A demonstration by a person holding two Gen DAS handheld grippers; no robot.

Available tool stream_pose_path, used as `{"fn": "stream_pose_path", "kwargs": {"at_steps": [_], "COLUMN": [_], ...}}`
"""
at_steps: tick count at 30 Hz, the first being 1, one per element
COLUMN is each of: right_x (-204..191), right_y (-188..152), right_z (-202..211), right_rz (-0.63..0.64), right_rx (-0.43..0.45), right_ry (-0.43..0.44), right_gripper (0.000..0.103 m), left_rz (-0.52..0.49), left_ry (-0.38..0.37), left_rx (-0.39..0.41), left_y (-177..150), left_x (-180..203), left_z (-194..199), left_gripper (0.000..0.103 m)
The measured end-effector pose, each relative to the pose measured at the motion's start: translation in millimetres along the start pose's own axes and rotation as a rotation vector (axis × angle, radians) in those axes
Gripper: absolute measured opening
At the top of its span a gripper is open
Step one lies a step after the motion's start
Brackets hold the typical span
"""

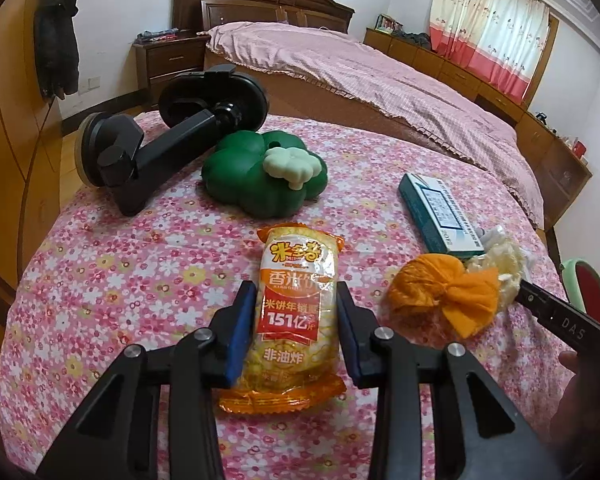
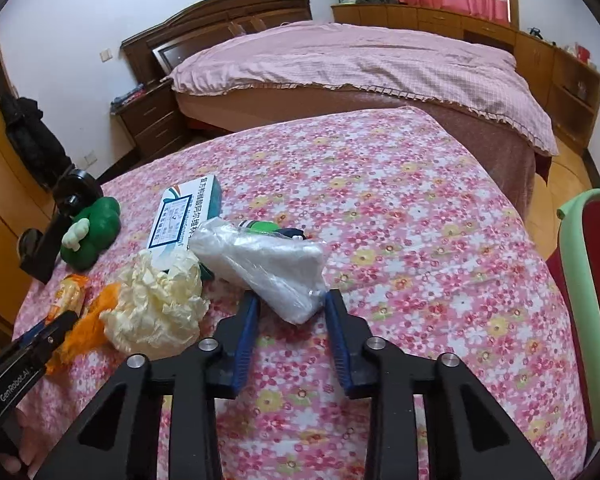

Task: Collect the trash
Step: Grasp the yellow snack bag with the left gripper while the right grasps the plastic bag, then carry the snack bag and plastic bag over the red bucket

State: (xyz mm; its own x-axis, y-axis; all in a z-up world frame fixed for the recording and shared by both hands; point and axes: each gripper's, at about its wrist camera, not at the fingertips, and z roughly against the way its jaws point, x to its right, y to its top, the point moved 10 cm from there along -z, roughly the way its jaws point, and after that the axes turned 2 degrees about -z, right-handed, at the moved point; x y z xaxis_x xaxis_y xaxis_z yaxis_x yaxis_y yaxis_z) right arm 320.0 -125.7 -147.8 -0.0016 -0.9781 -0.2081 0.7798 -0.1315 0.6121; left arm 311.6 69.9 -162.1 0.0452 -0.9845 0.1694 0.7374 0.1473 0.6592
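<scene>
A yellow and orange rice-cracker packet (image 1: 298, 312) lies on the floral cloth between the fingers of my left gripper (image 1: 296, 300); the blue pads sit at its sides, open. An orange crumpled wrapper (image 1: 440, 292) and a cream crumpled paper (image 2: 160, 300) lie to its right. My right gripper (image 2: 290, 304) is open, its fingers on either side of the near end of a clear plastic bag (image 2: 268, 268). The left gripper's finger (image 2: 56, 328) shows at the left of the right wrist view.
A green clover-shaped toy (image 1: 260, 172), a black suction-cup holder (image 1: 148, 152) and a teal and white box (image 1: 440, 212) lie on the floral table (image 2: 420, 240). A bed (image 2: 360, 64) stands behind. A red chair with a green rim (image 2: 588, 280) is at the right.
</scene>
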Motion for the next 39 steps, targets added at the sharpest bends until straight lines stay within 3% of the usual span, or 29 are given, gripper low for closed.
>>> {"fn": "stream_pose_path", "kwargs": {"at_steps": [5, 15, 21, 39], "right_x": [-3, -5, 11, 81], "right_y": [-6, -20, -23, -34], "right_z": [8, 29, 59, 155], "right_rz": [0.0, -0.023, -0.052, -0.191], "right_rx": [-0.006, -0.012, 0.047, 0.199], "right_ry": [0.026, 0.085, 0.059, 0.032], "right_gripper": [0.022, 0.018, 0.018, 0.018], "left_rz": [0.005, -0.006, -0.011, -0.073], "left_ry": [-0.02, -0.039, -0.071, -0.199], "left_rx": [0.041, 0.091, 0.142, 0.164], "left_y": [3, 10, 19, 6], "left_x": [3, 11, 25, 107], "left_z": [9, 27, 52, 116], "left_gripper": [0.039, 0.039, 0.039, 0.039]}}
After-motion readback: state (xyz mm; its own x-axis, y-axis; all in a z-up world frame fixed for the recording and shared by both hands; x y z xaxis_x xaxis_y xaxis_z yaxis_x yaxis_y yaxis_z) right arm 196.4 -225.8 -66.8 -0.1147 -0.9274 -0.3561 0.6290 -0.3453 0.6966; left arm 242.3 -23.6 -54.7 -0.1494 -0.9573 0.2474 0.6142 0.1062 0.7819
